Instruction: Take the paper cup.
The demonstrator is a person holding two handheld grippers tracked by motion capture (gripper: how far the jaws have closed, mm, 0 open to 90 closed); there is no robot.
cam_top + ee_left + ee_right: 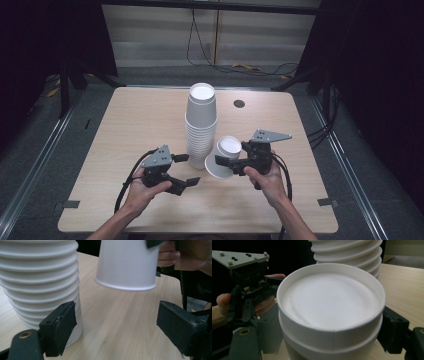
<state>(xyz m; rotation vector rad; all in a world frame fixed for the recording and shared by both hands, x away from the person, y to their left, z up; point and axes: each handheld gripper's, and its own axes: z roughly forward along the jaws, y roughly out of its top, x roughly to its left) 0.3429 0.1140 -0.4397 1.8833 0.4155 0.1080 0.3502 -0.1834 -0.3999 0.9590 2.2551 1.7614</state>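
In the high view a tall stack (pixel 201 125) of white paper cups stands upside down at the middle of the wooden worktop (pixel 130 130). The right gripper (pixel 231 159), in the person's right hand (pixel 267 181), has its jaws clenched on a cup (pixel 223 156) just right of the stack's foot, tilted with its base up and away and its mouth near the worktop. The left gripper (pixel 189 170), held in the left hand (pixel 142 190), sits just left of the stack's foot with its jaws released and nothing between them. In the left gripper view the jaws stand wide apart, one beside the stack (pixel 40 282); the cup (pixel 127 263) hangs clear above the worktop (pixel 117 322), mouth down. In the right gripper view the jaws press both sides of the cup (pixel 329 302), whose recessed base faces the camera; the stack (pixel 352 255) rises just behind it, and the left gripper's (pixel 249 285) body shows at the left
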